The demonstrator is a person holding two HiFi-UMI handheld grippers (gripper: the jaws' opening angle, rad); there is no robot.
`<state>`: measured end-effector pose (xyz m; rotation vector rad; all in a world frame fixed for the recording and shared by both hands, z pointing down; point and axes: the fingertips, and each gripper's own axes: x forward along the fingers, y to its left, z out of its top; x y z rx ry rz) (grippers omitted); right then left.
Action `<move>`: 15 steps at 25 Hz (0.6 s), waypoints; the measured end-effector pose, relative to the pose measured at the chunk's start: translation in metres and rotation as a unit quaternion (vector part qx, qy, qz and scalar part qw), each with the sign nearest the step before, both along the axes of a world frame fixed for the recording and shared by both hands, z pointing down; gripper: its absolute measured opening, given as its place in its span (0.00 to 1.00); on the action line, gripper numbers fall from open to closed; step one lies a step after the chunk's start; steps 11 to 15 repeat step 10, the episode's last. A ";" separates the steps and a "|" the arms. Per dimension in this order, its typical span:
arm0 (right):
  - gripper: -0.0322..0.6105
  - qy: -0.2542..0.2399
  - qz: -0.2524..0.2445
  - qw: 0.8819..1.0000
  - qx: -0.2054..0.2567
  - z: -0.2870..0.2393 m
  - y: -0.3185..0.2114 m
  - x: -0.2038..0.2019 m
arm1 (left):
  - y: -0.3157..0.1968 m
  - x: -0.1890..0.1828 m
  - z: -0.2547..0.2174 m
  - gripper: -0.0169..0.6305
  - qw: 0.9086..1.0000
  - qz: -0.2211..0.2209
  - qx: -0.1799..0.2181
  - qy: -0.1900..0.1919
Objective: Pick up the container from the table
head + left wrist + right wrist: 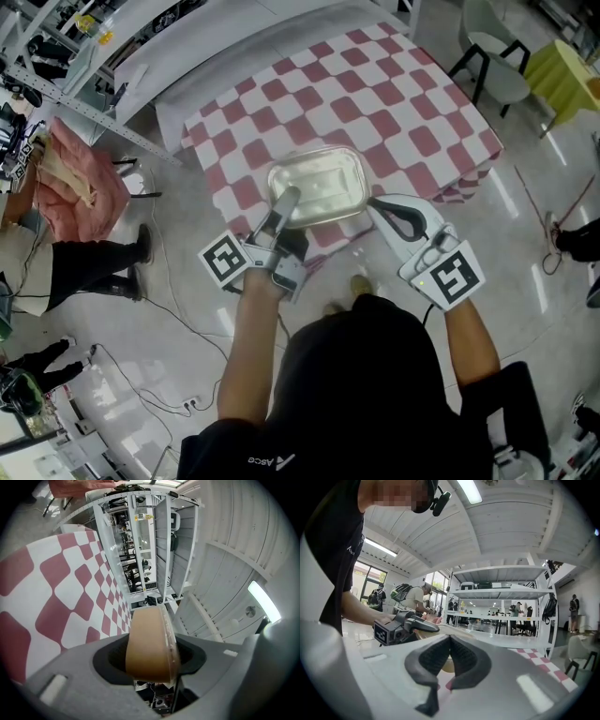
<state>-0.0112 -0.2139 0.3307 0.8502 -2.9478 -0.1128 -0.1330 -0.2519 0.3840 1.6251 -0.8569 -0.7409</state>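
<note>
The container [319,183], a shallow rectangular tub with a clear lid, sat at the near edge of the checked surface [403,103]. It looked light but thin-walled and smooth, likely to flex or slip, so its stiffer rim seemed the best hold. The left gripper [286,199] was clamped over that rim at the near left corner, lid and tan body between its jaws. The right gripper [377,206] sat at the right corner with its jaws fully together; whether they pinched the lip could not be told. The surface beyond was bare, so lifting room looked ample, with only the near edge and the person's body close by.
</note>
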 end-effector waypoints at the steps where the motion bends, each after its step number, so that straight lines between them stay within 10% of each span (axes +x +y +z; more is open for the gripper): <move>1: 0.05 0.000 0.000 1.000 0.000 0.000 0.001 0.001 | 0.000 0.001 0.000 0.35 1.000 0.001 0.000 0.001; 15: 0.05 -0.003 -0.006 1.000 0.003 0.000 0.002 0.002 | 0.000 0.006 0.001 0.34 1.000 0.006 -0.003 0.002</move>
